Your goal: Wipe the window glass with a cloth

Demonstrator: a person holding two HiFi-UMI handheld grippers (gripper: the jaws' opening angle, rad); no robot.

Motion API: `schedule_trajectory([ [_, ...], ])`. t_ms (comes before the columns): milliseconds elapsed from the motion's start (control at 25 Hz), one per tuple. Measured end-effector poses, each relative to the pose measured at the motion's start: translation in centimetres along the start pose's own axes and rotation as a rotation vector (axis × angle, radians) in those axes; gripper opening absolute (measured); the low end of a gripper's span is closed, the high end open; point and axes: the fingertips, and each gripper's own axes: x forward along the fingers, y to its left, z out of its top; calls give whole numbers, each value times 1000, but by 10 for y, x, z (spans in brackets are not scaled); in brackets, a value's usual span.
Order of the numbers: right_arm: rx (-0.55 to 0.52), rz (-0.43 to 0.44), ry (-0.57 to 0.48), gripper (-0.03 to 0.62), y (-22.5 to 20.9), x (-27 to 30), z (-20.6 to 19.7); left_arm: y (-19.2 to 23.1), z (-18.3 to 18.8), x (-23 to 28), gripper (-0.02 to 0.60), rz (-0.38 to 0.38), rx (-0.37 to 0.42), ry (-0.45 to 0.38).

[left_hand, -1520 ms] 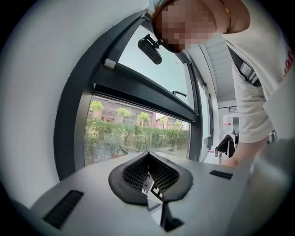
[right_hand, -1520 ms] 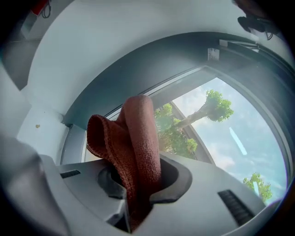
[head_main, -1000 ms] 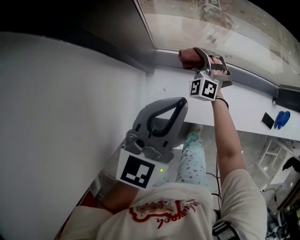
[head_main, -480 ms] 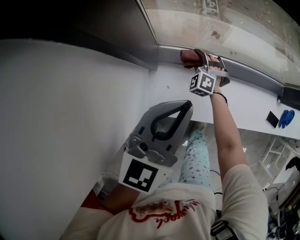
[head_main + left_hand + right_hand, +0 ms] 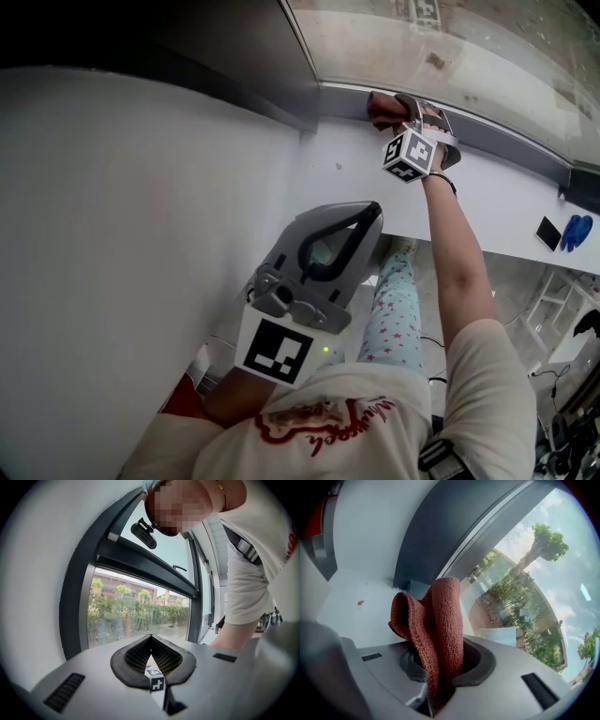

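Head view: the rust-red cloth (image 5: 382,106) sits bunched at the foot of the window glass (image 5: 450,47), against the dark frame (image 5: 506,148). The right gripper (image 5: 401,114) covers much of it. The left gripper (image 5: 323,255) hangs low by the person's chest.

Left gripper view: the left gripper's (image 5: 151,656) jaw tips meet, with nothing between them.

Right gripper view: the cloth (image 5: 438,625), looped terry in thick folds, stands lengthwise out of the right gripper's (image 5: 440,670) clamped jaws towards the glass (image 5: 520,588). Its lower end is lost between them.
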Motion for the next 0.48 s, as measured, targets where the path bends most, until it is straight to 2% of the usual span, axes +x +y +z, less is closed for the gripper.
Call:
schedule_trajectory([
  [160, 42, -172, -214, 92, -62, -109, 70, -6, 38, -3, 18, 11, 12, -13],
  [240, 27, -317, -302, 92, -118, -178, 109, -10, 55, -5, 18, 19, 19, -14],
  [320, 9, -506, -385, 92, -174, -239, 154, -13, 58, -17, 18, 23, 29, -10],
  [400, -25, -662, -457, 92, -216, -279, 195, -14, 58, -30, 18, 22, 28, -16],
  [480, -53, -761, -485, 92, -245, -299, 222, -15, 63, -35, 18, 19, 34, -36],
])
